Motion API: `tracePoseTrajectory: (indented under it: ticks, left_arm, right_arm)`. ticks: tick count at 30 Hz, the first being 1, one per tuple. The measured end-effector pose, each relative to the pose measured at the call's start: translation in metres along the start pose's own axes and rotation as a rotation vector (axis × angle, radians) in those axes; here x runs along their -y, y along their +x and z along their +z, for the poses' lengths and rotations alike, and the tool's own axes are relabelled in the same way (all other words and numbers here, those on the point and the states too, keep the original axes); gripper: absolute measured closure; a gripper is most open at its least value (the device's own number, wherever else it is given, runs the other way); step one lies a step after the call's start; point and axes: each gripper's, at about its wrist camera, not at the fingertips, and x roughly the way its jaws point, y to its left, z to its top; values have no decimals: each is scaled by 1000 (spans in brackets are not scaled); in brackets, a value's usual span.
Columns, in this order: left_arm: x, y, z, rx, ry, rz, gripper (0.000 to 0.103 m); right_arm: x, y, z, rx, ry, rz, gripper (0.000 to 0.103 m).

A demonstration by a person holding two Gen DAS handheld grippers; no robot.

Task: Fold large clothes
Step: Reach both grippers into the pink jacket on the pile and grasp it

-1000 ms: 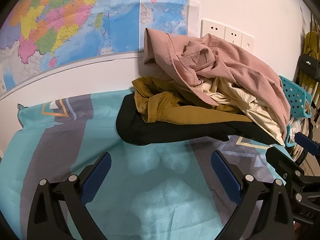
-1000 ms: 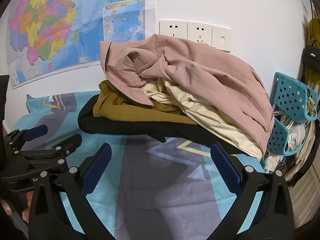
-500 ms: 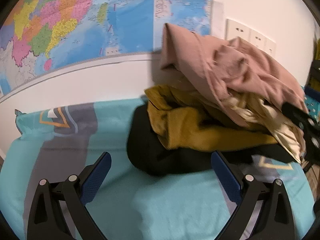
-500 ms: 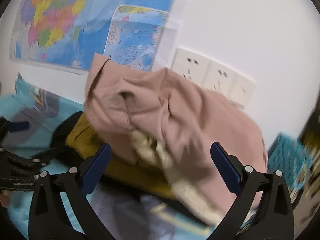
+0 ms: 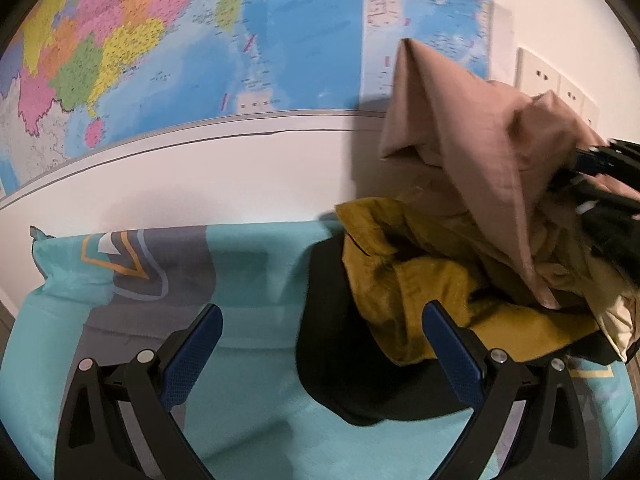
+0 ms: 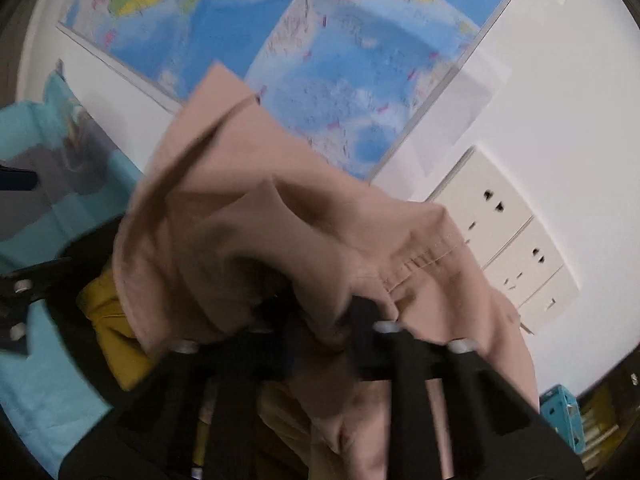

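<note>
A heap of clothes lies on the bed against the wall: a pink garment [image 5: 472, 148] on top, then a cream one [image 5: 616, 316], a mustard one [image 5: 412, 280] and a black one [image 5: 340, 368] at the bottom. My right gripper [image 6: 320, 312] is tilted, and its jaws are closing with a bunch of the pink garment [image 6: 248, 220] pinched between them. From the left wrist view it reaches into the heap from the right [image 5: 600, 184]. My left gripper [image 5: 322, 316] stands open over the black garment's near edge, holding nothing.
The bed has a teal and grey sheet [image 5: 256, 264]. A coloured map [image 5: 200, 40] hangs on the white wall behind it, with wall sockets [image 6: 516, 248] to its right. A teal plastic basket [image 6: 560, 408] stands beyond the heap at the right.
My right gripper rolled, pushed into the heap and went from wide open to closed around pink fabric. The left gripper slid closer to the heap and stayed open.
</note>
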Motion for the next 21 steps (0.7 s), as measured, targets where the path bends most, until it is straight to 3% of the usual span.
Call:
tracePoseTrajectory:
  ticks: [8, 10, 12, 13, 19, 20, 21]
  left_arm:
    - [-16, 11, 13, 29, -6, -1, 7]
    - [-14, 12, 16, 35, 3, 3, 7]
    - [-13, 15, 17, 31, 7, -3, 7]
    - [-12, 15, 17, 28, 9, -4, 7]
    - [-12, 22, 15, 19, 23, -3, 7]
    - [-13, 23, 14, 15, 22, -6, 7]
    - [-13, 24, 14, 13, 21, -6, 7]
  right_arm:
    - [79, -89, 13, 162, 230, 61, 91]
    - [74, -87, 9, 125, 187, 7, 81]
    - [69, -80, 4, 81, 156, 8, 48]
    - [65, -74, 0, 68, 143, -1, 43]
    - [22, -34, 0, 28, -34, -36, 37]
    - [17, -28, 2, 26, -55, -30, 43]
    - [15, -25, 3, 19, -70, -27, 64]
